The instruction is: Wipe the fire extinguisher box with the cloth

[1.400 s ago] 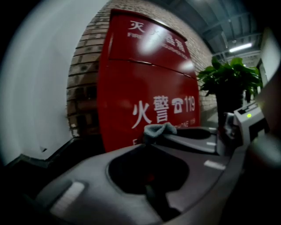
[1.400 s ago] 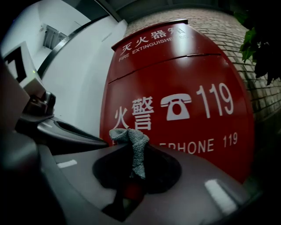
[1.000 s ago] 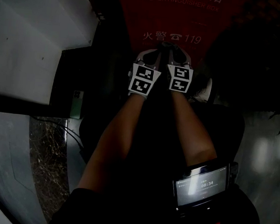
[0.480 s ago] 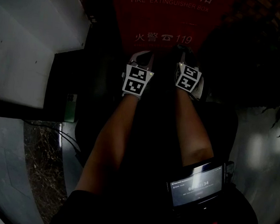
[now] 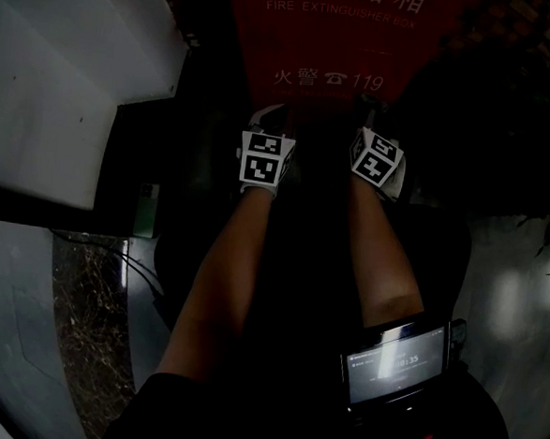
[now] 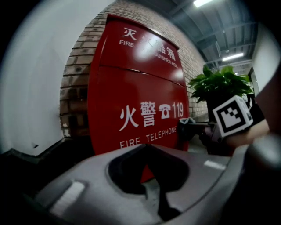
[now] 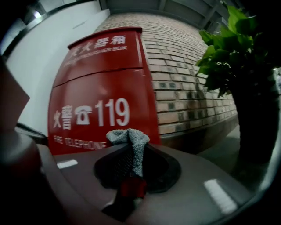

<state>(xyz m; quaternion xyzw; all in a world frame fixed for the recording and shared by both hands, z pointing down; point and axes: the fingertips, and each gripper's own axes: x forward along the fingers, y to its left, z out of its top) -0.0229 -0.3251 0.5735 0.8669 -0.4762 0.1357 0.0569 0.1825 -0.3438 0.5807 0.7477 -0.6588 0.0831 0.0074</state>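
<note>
The red fire extinguisher box (image 5: 334,49) stands upright against a brick wall, just ahead of both grippers, with white "119" print on its front (image 7: 101,88). A bunched grey cloth (image 7: 129,140) sticks up from my right gripper (image 7: 130,154), which is shut on it and hangs a little short of the box's lower right front. In the left gripper view the box (image 6: 136,88) fills the middle; my left gripper (image 6: 149,151) is shut with nothing in it, near the lower front. The right gripper (image 6: 206,129) and its cloth (image 6: 188,123) show there at the right.
A potted green plant (image 7: 237,52) stands close on the right of the box. The brick wall (image 7: 184,79) runs behind. At the left is a white wall with a ledge (image 5: 59,77). A device with a lit screen (image 5: 395,363) hangs at the person's waist.
The two grippers were side by side a second ago; they have drawn apart, the right one going right and slightly up, the left one a little left.
</note>
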